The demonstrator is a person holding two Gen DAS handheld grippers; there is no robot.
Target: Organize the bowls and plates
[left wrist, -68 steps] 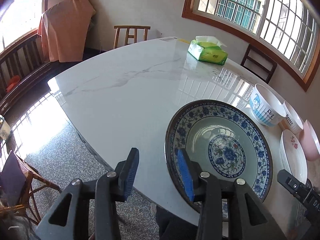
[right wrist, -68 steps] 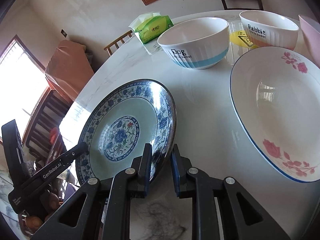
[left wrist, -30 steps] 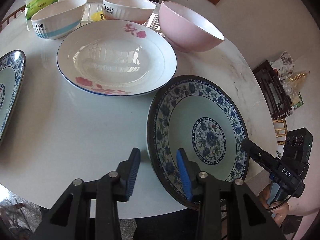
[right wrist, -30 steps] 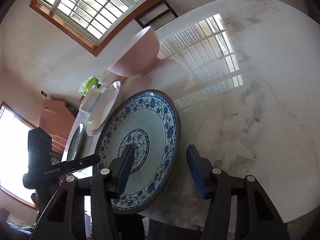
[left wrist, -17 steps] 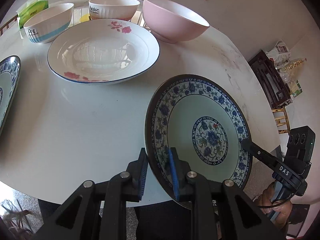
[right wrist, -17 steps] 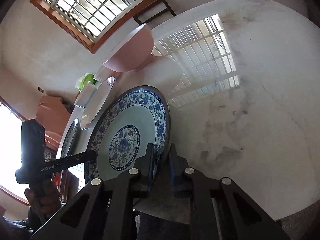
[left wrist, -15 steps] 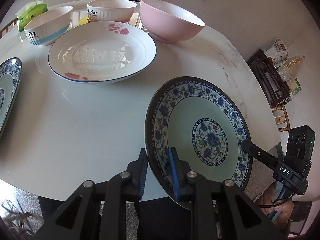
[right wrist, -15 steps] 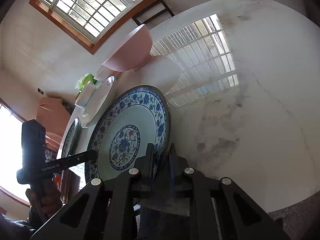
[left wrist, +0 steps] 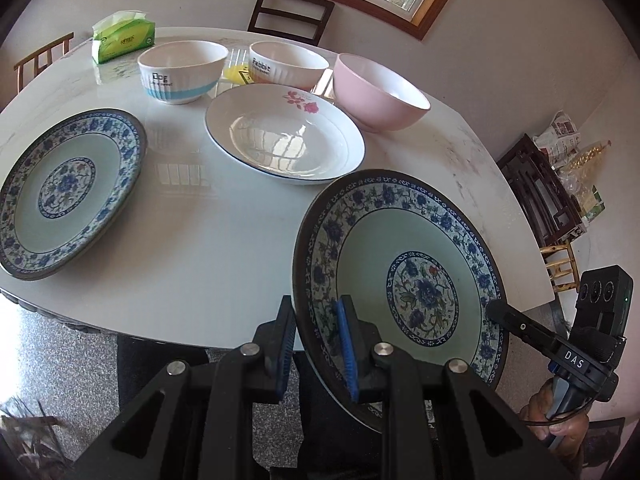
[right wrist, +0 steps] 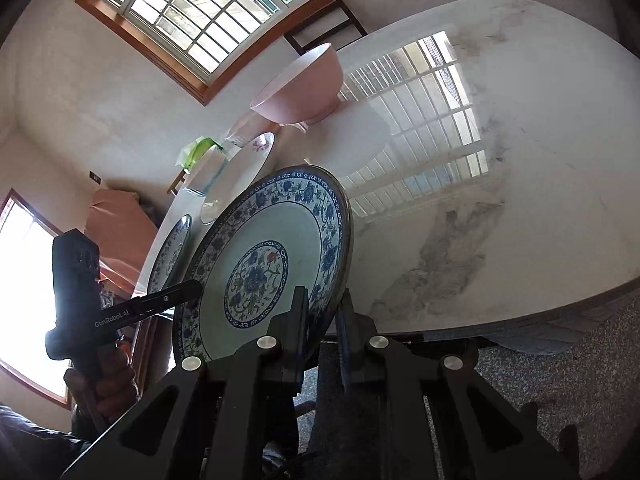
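Note:
Both grippers are shut on the rim of one blue-and-white floral plate, held up off the table at its right front edge. My left gripper pinches its left rim; my right gripper pinches the opposite rim, and the plate also shows in the right wrist view. A second blue-and-white plate lies at the table's left. A white plate with pink flowers lies in the middle. Behind stand a white and blue bowl, a white ribbed bowl and a pink bowl.
A green tissue pack sits at the back left of the white marble table. Wooden chairs stand behind it. A dark wooden rack stands on the right. The right gripper's body is at the lower right.
Both grippers closed on the plate's rim, then lifted it up and towards me off the table. The view has swung left, so the second blue plate now shows fully.

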